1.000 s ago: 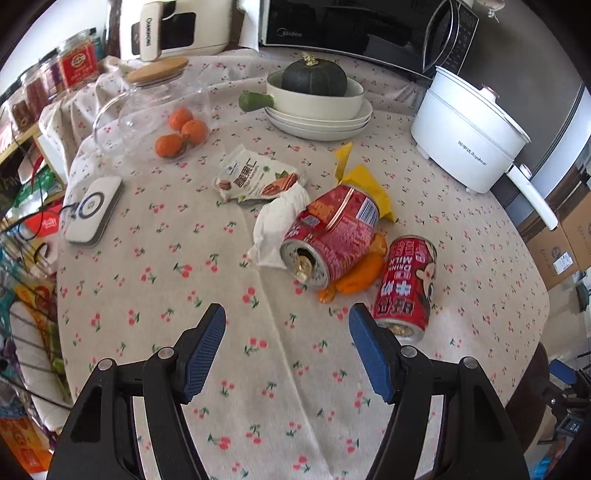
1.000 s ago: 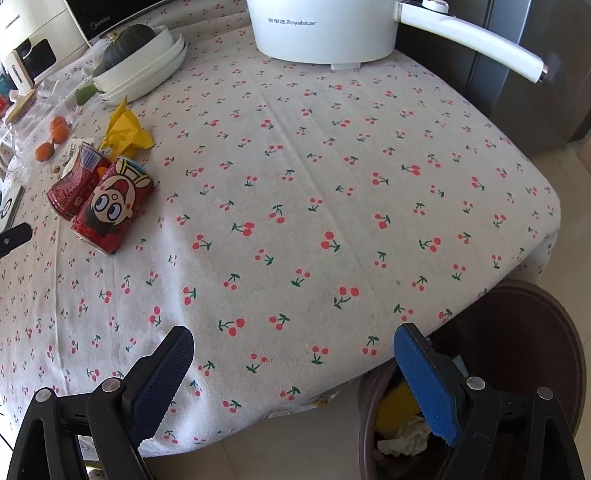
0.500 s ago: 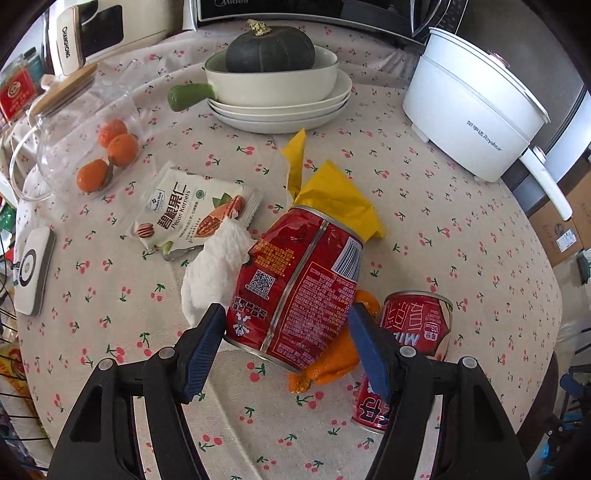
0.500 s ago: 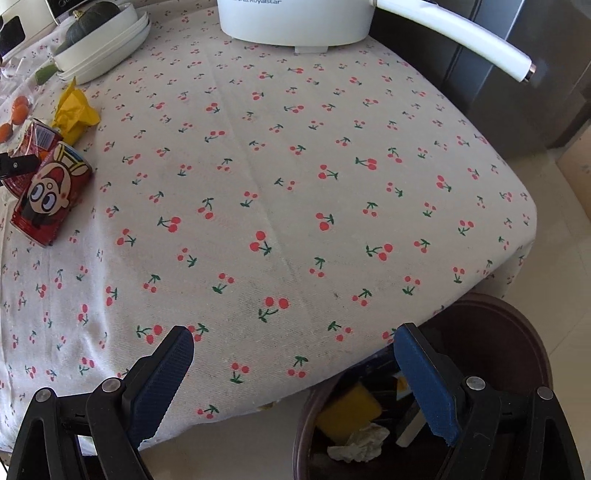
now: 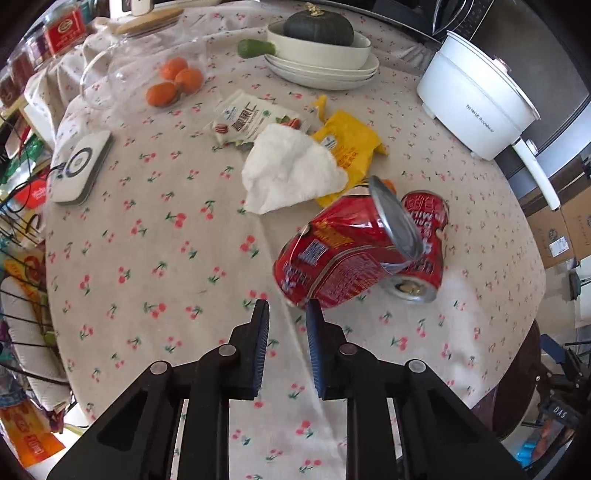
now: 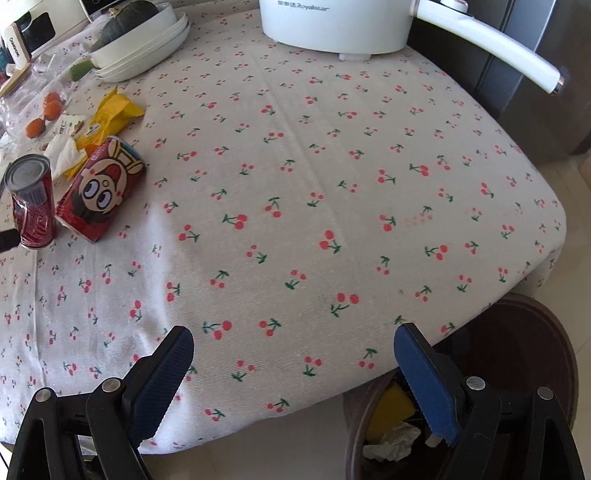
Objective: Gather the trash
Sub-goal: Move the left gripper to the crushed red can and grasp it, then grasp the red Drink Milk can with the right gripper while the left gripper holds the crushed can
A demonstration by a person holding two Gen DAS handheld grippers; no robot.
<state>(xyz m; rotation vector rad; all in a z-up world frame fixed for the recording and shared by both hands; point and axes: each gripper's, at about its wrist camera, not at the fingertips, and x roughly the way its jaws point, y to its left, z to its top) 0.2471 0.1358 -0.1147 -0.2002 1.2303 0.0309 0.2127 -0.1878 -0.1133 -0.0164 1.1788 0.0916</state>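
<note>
Your left tongs (image 5: 284, 314) are narrow & closing, but only cloth shows btwn the pads. The crushed red can (image 5: 340, 258) sits tilted on the counter (image 6: 332, 184), just past the right-hand pad and not in the grip. Reopen, shift right and go far enough to straddle the can's body, then squeeze across the dented middle, not the rim.

It leans against the 2nd can (image 5: 430, 258), so lift straight up to avoid rolling that one.

Right tongs (image 6: 291, 354) are wide & empty at the near counter edge, over the bin (image 6: 535, 332).

Writing: "Royalstar" on the white pot (image 6: 332, 26). The 2nd can shows what looks like "MILK" plus a cartoon face. The snack pouch (image 5: 243, 122) has Chinese print, too small to read.
</note>
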